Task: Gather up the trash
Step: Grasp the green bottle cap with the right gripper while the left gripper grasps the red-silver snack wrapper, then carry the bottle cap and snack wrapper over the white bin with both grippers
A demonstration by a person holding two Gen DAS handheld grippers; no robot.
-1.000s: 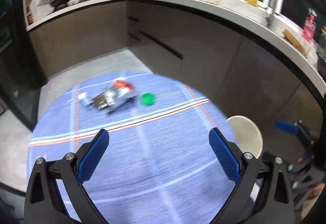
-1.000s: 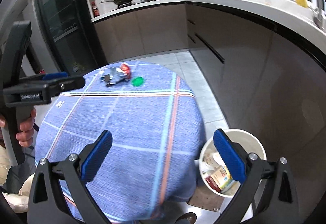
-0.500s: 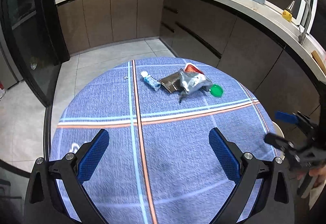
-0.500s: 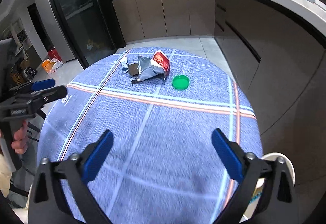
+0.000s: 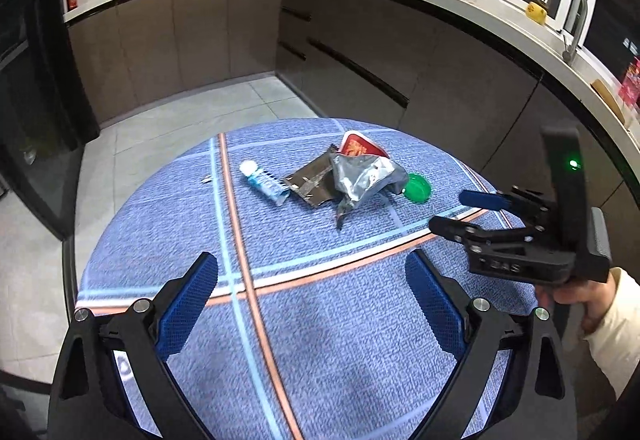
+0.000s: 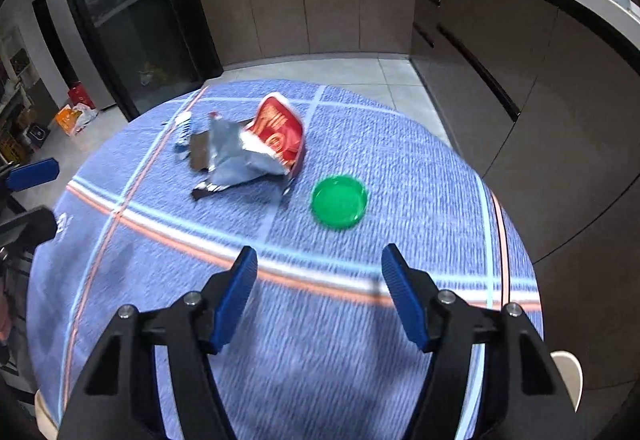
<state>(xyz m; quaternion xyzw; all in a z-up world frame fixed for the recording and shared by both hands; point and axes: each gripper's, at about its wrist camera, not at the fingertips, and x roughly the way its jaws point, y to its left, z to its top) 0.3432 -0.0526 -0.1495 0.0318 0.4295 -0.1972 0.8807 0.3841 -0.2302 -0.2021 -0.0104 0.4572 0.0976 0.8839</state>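
Blue-striped cloth covered the round counter [image 5: 320, 320] under both of your claws. The trash sat in a small heap toward the far side: a crumpled silver wrapper [image 5: 360, 176] lying against a red packet [image 6: 280, 128], a small blue-and-white tube [image 5: 264, 180] just beside them, and a green lid [image 6: 339, 201] a little apart on the cloth. Your left claw [image 5: 312, 284] stood wide open with nothing between its blue pads. Your right claw [image 6: 316, 280] was closing, its jaws apart and empty, short of the green lid. A white bin [image 6: 568, 372] showed past the counter's edge.
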